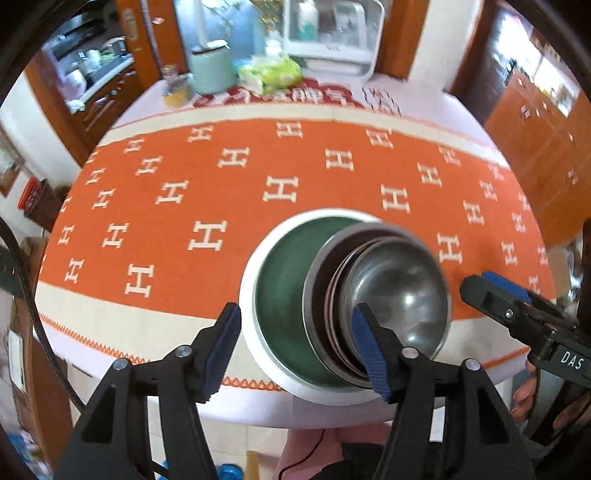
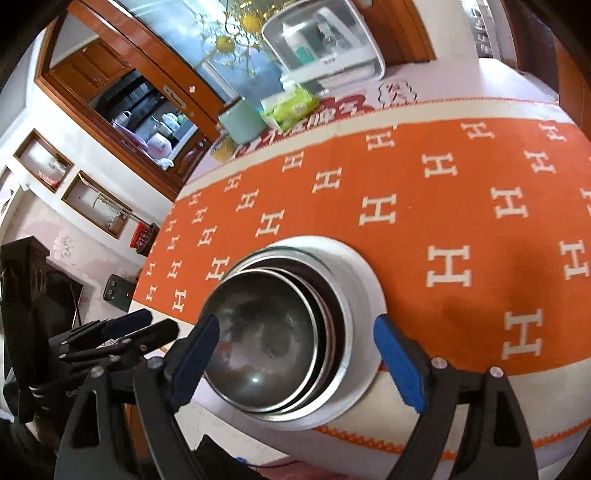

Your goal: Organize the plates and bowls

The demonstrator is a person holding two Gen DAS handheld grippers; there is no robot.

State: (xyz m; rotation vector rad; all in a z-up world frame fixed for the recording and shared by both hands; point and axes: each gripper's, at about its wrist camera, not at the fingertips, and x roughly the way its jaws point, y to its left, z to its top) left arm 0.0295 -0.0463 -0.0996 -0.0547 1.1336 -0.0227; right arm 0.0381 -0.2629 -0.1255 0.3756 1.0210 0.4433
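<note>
Orange cloth [image 1: 229, 199] patterned with white H shapes is spread over the table, with wooden cabinets seen behind. Both grippers are held above the near edge. The left gripper [image 1: 295, 354] is spread, nothing pressed between its blue pads; its right finger [image 1: 369, 350] is seen in front of the dishes. The right gripper [image 2: 295, 365] is opened wide, its fingers standing either side of the stack without touching. The stack is set near the table's front edge: steel bowls [image 1: 391, 291] are nested inside a green-lined white bowl [image 1: 280, 273]. Farther back, a mint canister [image 1: 212, 70], a green wipes pack [image 1: 271, 72] and a white appliance [image 1: 332, 33] are seen.
</note>
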